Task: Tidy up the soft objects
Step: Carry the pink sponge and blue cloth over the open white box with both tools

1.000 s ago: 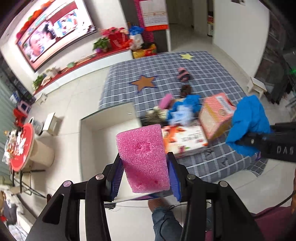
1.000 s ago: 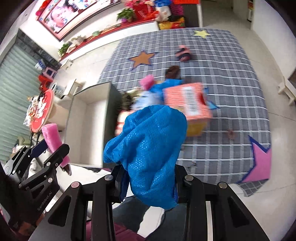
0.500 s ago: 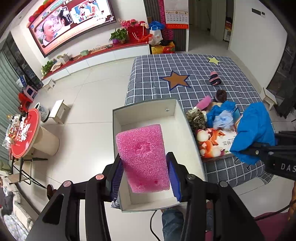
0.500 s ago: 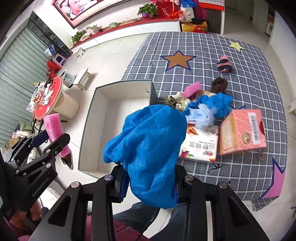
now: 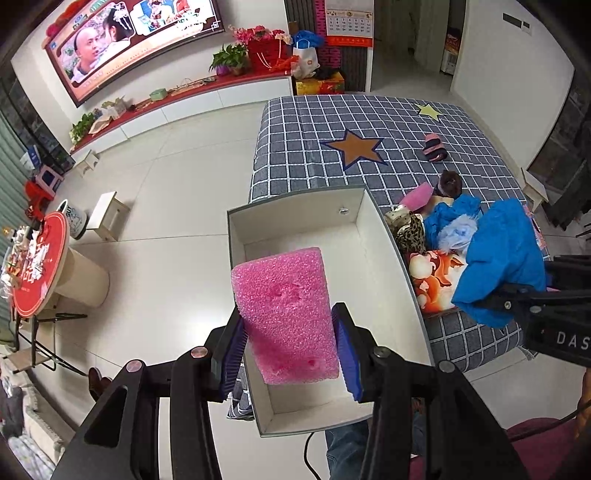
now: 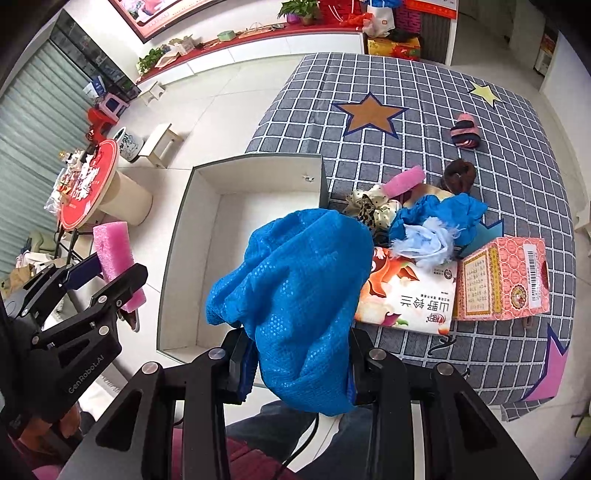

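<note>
Two wrist fisheyes high above, angled down, sharing the white box (image 5: 384, 266) and checked rug (image 6: 424, 147).

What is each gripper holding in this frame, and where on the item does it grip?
The left gripper pinches the pink foam block across its lower sides. The right gripper clamps the bunched blue cloth near its bottom.

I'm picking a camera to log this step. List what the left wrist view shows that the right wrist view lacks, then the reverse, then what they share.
Only the left wrist view shows the TV picture and wall calendar. Only the right wrist view shows the whole pink carton and the snack bag's printed text. Both show the open white box, the pink foam block clamped in the left gripper, and the blue mesh cloth in the right gripper.
</note>
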Demonstrator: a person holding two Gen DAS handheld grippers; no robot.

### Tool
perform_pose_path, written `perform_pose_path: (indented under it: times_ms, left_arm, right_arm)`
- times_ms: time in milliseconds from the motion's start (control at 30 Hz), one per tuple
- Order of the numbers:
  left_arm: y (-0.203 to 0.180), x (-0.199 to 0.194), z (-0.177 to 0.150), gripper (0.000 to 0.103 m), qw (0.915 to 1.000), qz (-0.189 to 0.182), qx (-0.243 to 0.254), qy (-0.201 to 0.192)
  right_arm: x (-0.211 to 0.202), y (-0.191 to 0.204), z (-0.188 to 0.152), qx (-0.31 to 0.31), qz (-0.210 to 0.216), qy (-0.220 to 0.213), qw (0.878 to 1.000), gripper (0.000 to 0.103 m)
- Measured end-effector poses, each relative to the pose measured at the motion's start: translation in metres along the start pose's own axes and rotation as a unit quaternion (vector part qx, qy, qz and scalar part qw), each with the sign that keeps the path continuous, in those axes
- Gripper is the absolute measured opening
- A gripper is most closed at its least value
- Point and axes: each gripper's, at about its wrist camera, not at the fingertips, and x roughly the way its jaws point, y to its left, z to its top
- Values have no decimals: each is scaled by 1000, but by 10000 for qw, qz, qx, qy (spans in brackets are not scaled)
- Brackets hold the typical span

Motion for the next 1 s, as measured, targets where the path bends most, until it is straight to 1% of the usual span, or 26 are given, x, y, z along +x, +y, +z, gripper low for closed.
perform_pose_path:
  times_ms: [400,633,767,1000]
  left_arm:
    - [14,17,-1,49,9996,-153,1,232]
    - [17,24,-2,49,9992,-208,82,341]
    - [17,28,-5,49,9987,-249,151,426]
    - [8,48,-12,49,9956,-333,434,755]
  right_arm:
    - [16,19,8,-114,50,147,9998,37]
    - [22,30,8,-174,124,194,9996,37]
    - [26,35,9,-215,183,245,9993,37]
    - [43,51,11,-413,258,431,9979,37]
